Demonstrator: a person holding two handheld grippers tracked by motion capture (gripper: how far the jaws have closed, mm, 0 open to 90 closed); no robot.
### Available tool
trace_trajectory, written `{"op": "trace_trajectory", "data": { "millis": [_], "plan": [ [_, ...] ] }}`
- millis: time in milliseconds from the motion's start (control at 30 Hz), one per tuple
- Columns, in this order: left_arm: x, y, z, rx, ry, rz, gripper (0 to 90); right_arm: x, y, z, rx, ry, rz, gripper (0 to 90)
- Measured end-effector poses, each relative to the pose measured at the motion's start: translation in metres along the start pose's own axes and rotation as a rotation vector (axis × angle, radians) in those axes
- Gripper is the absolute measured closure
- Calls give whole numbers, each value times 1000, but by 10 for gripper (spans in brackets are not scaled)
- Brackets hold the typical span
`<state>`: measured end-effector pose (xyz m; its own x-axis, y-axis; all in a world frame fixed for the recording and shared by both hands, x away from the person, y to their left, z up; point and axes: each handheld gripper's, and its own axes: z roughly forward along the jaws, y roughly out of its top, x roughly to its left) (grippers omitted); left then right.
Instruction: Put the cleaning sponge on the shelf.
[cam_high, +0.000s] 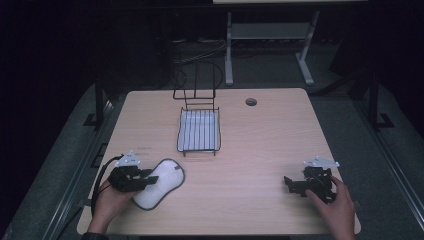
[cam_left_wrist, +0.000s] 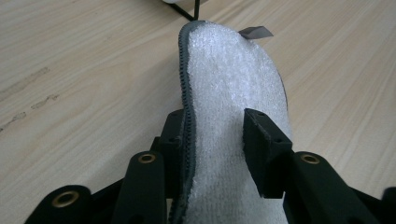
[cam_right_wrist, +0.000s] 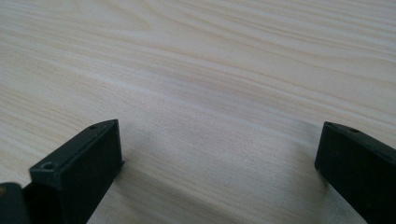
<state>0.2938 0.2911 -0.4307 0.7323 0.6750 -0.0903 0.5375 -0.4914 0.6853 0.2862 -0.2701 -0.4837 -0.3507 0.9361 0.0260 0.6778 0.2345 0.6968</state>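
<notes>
Your left gripper (cam_high: 150, 178) has its jaws closed on the white, grey-edged oval fabric pad (cam_high: 161, 183) at the light wooden table's (cam_high: 260, 150) near-left; the pad's near end is hidden between them. Your right gripper (cam_high: 290, 183) rests with jaws wide apart, holding nothing. The black wire rack (cam_high: 199, 129) sits mid-table.

The left gripper (cam_high: 150, 178) is clamped, held low at the near left. The right gripper (cam_high: 288, 184) gapes wide, near right.
</notes>
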Motion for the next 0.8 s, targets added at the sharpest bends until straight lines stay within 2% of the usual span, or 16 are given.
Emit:
{"op": "trace_trajectory", "data": {
  "millis": [533, 800],
  "plan": [
    [-6, 7, -14, -79, -76, -24, 787, 0, 0, 0, 0, 0, 0, 2],
    [-12, 11, -18, -94, -113, -8, 829, 0, 0, 0, 0, 0, 0, 2]
  ]
}}
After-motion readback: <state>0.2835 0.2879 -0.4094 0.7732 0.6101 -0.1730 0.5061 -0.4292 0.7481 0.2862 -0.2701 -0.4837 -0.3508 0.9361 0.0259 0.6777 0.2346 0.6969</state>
